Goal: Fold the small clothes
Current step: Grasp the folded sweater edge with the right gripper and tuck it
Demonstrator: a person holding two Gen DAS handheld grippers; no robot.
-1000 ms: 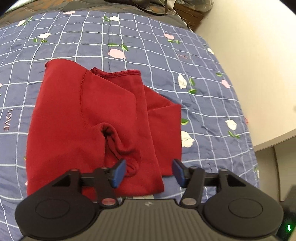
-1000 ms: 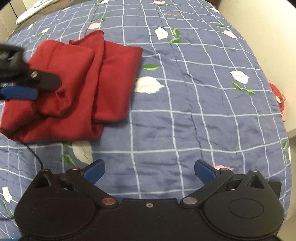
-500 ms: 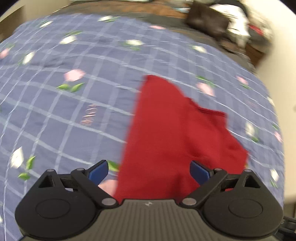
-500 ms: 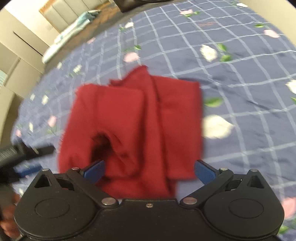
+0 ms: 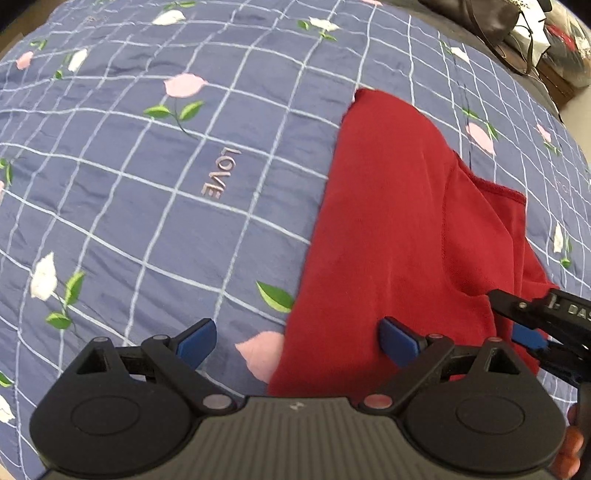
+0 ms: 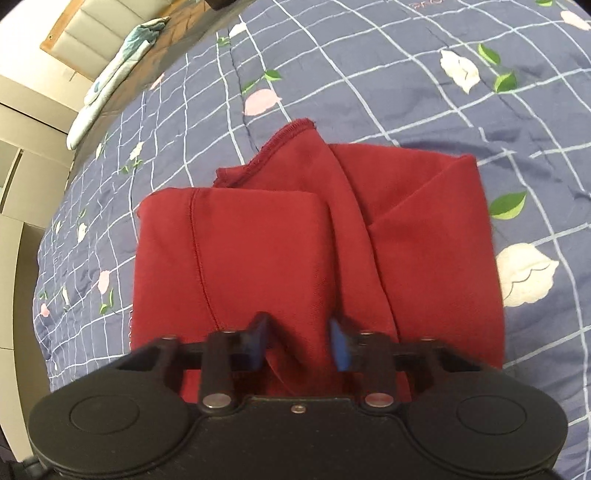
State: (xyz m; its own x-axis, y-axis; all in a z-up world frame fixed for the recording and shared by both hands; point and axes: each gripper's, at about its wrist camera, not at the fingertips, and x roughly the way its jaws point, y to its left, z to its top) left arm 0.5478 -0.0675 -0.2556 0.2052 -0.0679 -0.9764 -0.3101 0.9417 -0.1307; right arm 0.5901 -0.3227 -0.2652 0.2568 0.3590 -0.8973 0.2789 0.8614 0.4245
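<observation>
A red garment (image 5: 388, 221), partly folded with layers overlapping, lies on a blue checked bedspread (image 5: 147, 184). My left gripper (image 5: 295, 343) is open wide, astride the garment's near left edge, with nothing pinched. The right gripper (image 5: 532, 332) reaches in over the cloth's near right part. In the right wrist view the red garment (image 6: 258, 251) fills the middle. My right gripper (image 6: 299, 341) has its blue fingers drawn close around a raised fold at the near edge.
The flowered bedspread (image 6: 406, 74) stretches widely around the garment. A dark bag (image 5: 491, 14) and clutter sit past the bed's far right. A light folded cloth (image 6: 114, 70) lies by a headboard (image 6: 85, 26). A fingertip of a hand (image 5: 570, 443) shows at the lower right.
My left gripper let go of the fold, opened wide and swung to the garment's left edge. My right gripper moved in over the garment and narrowed its fingers around a fold.
</observation>
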